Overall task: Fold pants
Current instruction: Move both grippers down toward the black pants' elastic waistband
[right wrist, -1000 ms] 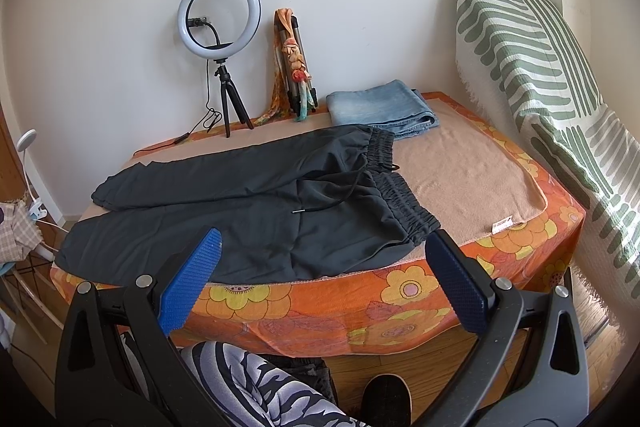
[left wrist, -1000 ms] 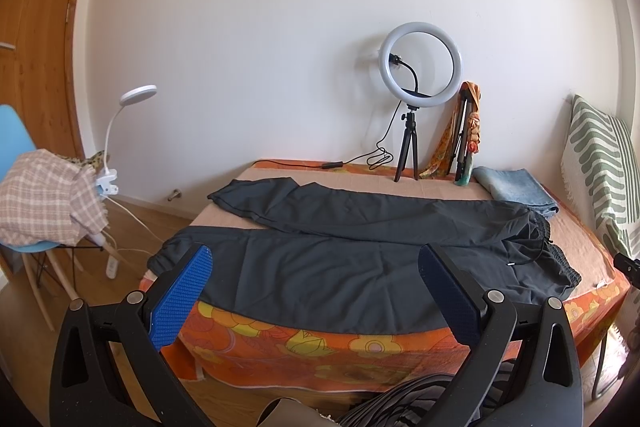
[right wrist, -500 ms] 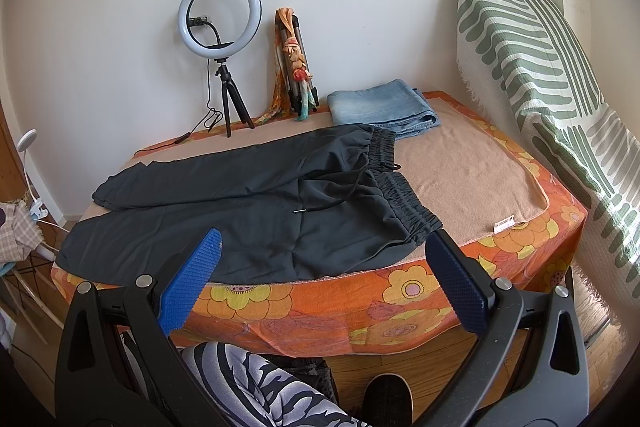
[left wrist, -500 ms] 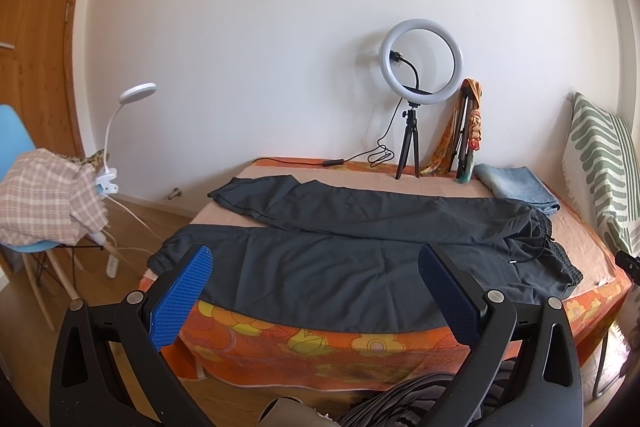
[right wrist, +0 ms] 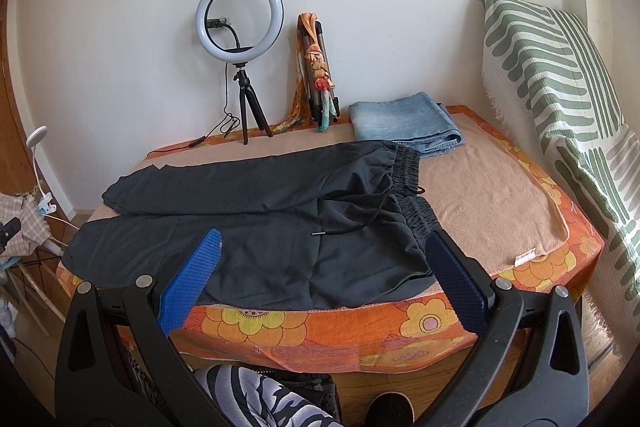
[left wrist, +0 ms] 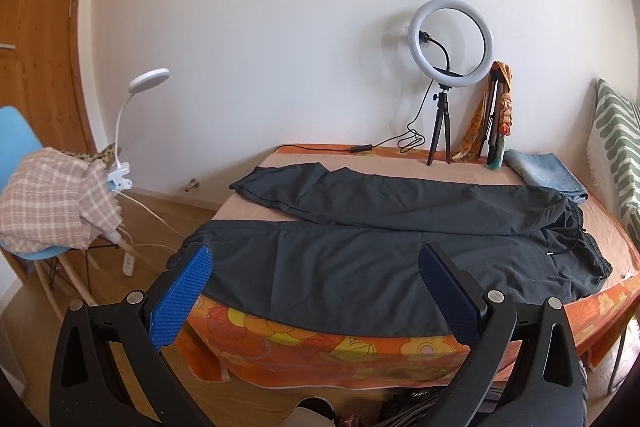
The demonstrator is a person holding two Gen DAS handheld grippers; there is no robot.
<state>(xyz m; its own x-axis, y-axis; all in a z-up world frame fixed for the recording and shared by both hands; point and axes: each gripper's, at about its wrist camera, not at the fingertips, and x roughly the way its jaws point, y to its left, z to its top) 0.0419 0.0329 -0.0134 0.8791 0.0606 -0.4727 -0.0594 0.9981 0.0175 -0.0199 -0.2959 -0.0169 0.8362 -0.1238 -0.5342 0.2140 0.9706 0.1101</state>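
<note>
Dark grey pants (left wrist: pixel 360 251) (right wrist: pixel 256 227) lie spread flat on the table, legs pointing left, elastic waistband (right wrist: pixel 412 187) and drawstring at the right. The near leg hangs slightly over the front edge. My left gripper (left wrist: pixel 316 267) hovers open before the table's front edge, in front of the near leg, holding nothing. Over near the waist end my right gripper (right wrist: pixel 324 259) is open too and apart from the cloth. Both have blue ribbed pads (left wrist: pixel 180 299) (right wrist: pixel 192 283).
The table wears an orange flowered cloth (right wrist: pixel 320 323) under a tan towel (right wrist: pixel 488 195). At the back stand a ring light on a tripod (left wrist: pixel 444 83), a folded tripod with scarf (right wrist: pixel 316 75) and folded jeans (right wrist: pixel 404 123). A striped cushion (right wrist: pixel 560 75) leans right; a chair with checked cloth (left wrist: pixel 52 199) stands left.
Both grippers have drifted slightly nearer the table; the pants look a little larger. Nothing was taken hold of and the pants have not moved.
</note>
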